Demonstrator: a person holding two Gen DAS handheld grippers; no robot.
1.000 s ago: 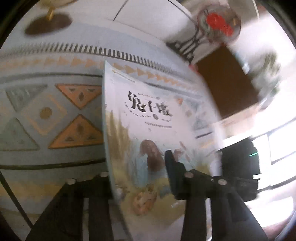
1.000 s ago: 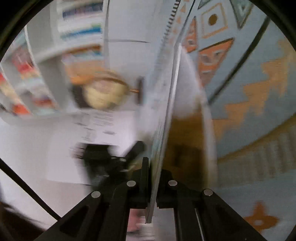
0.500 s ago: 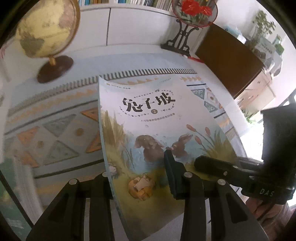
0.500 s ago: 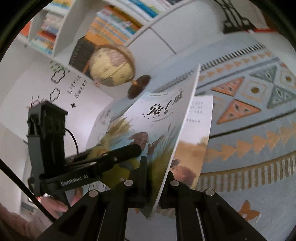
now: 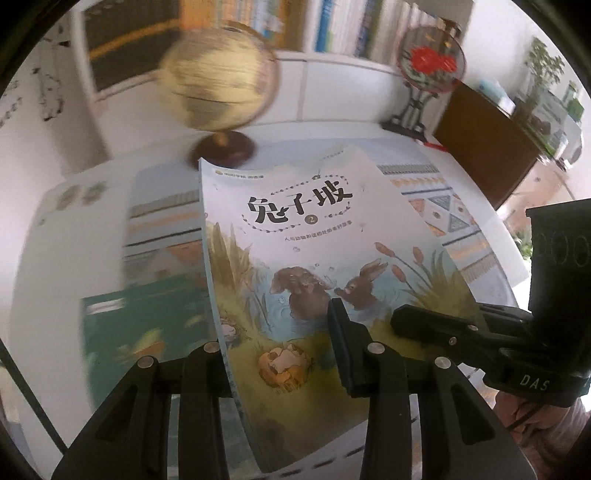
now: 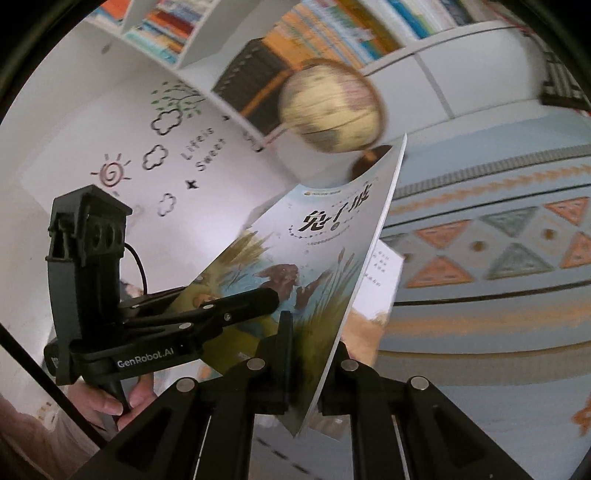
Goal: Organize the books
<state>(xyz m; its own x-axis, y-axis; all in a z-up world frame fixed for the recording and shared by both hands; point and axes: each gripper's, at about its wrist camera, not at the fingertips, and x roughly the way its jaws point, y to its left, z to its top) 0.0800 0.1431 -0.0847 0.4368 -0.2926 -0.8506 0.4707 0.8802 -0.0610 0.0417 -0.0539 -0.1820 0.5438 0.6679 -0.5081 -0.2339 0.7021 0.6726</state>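
Note:
Both grippers hold one thin picture book with rabbits and black Chinese title on its cover, lifted above the patterned rug. My left gripper is shut on the book's near spine-side edge. My right gripper is shut on the opposite edge; the book shows there tilted, nearly edge-on. Each gripper appears in the other's view: the right one and the left one. A green book lies on the rug under the left side. Another book lies below the held one.
A globe on a dark base stands on the floor ahead. White bookshelves full of books run along the back wall. A round fan ornament on a stand and a dark wooden cabinet stand at the right.
The book has been raised and tipped up flatter toward the shelves, both grippers still clamped on it. The globe and bookshelves have come into fuller view.

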